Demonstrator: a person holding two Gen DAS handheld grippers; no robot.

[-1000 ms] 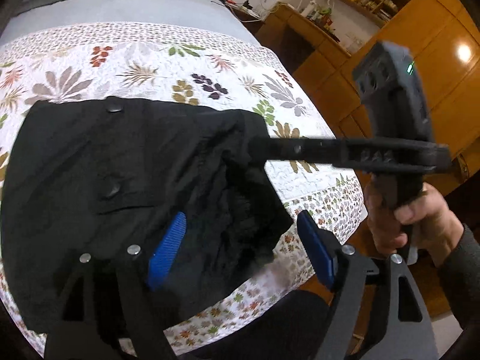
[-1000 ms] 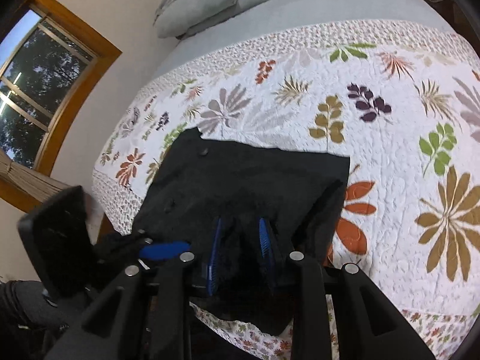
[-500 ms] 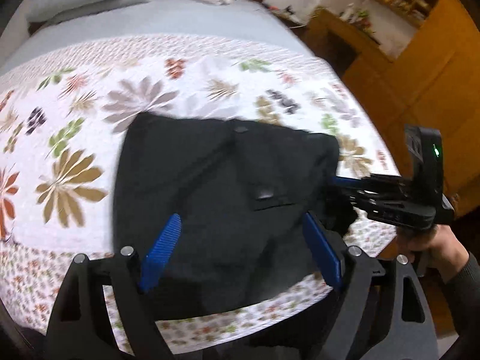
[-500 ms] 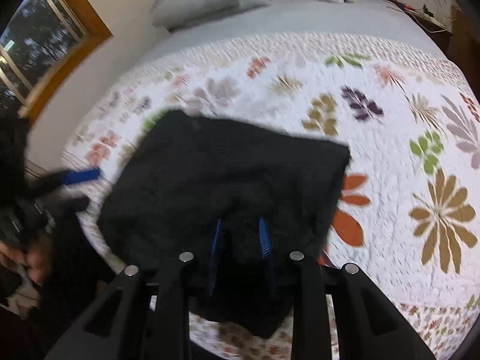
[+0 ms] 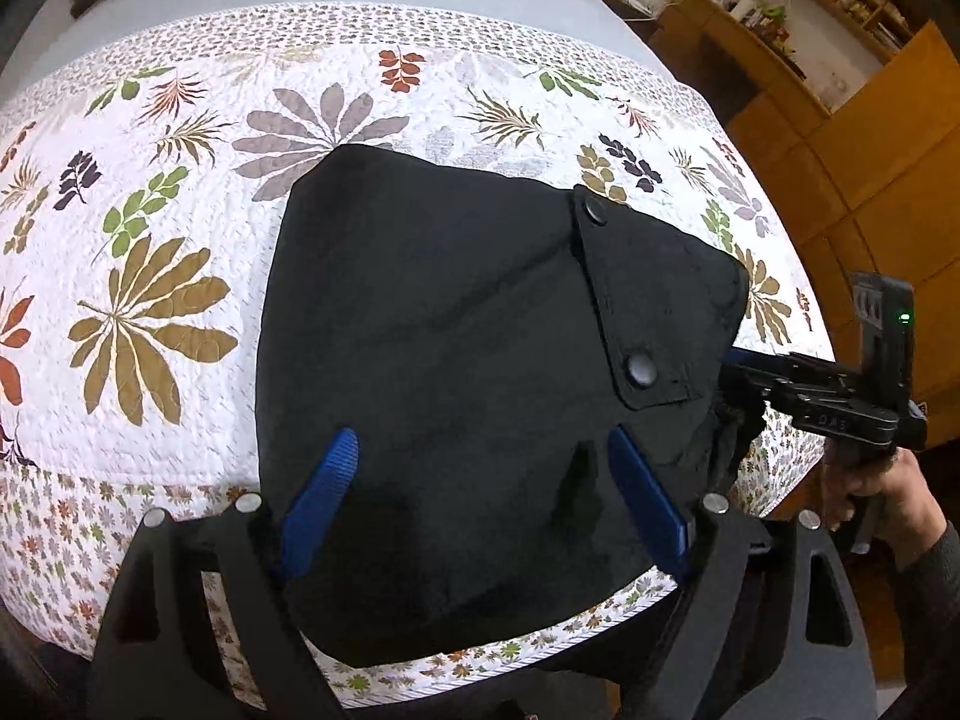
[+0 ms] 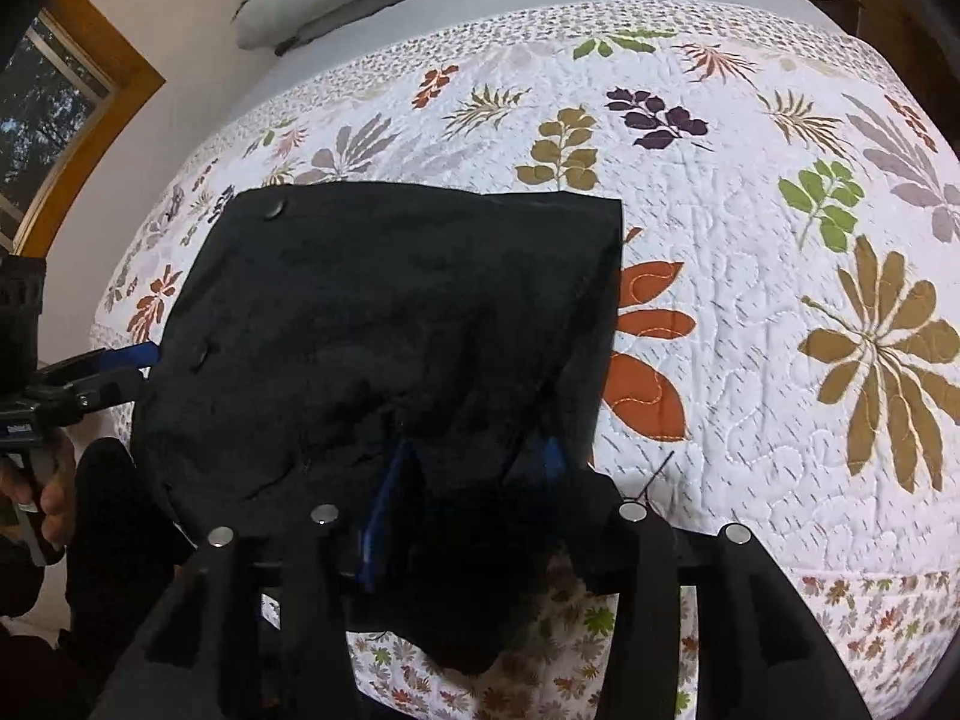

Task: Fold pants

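Black pants (image 5: 456, 372) lie folded at the near edge of the quilt (image 5: 180, 192). My right gripper (image 6: 468, 480) has just been opening, cloth between its pads; my left gripper (image 5: 480, 492) hovers spread. Loose cloth could snag there and drag the fold off the edge.

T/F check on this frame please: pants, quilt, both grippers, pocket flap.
1. The black pants lie folded on a floral quilt. True.
2. The left gripper is clamped on the pants. False: its jaws stand wide open above the fabric.
3. The pocket flap shows two round snaps. True.
4. The right gripper is nowhere near the pants. False: it is at their near edge, fabric between its jaws, which have just been opening.
5. The quilt is plain grey. False: it is white with coloured leaves.
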